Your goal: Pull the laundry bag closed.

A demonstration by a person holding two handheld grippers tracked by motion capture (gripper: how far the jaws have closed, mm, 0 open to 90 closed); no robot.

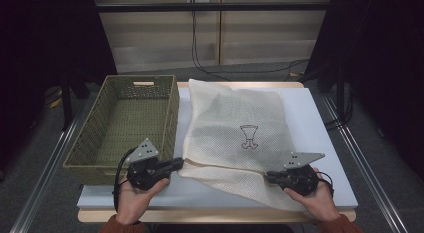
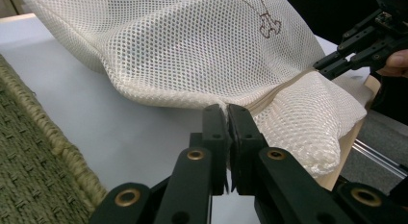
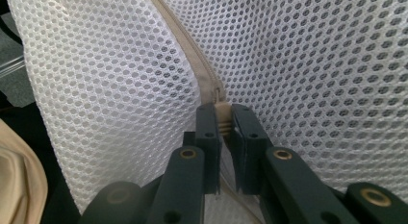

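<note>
At the table's near edge, we see the left gripper (image 1: 176,163) clamped tight on the end of the zip seam of a white mesh bag (image 1: 235,128), and the right gripper (image 1: 268,176) pinched on the beige zipper pull (image 3: 222,111) farther along that seam. The bag lies flat on the white table (image 1: 320,143). Just beside it, to the left, stands a woven green basket (image 1: 100,138).

We list a cream mesh laundry bag (image 1: 235,130) at table centre; an olive woven rectangular basket (image 1: 100,143) at nine o'clock; the left gripper (image 1: 176,164) at seven and the right gripper (image 1: 268,176) at five, both at the bag's near edge.
</note>
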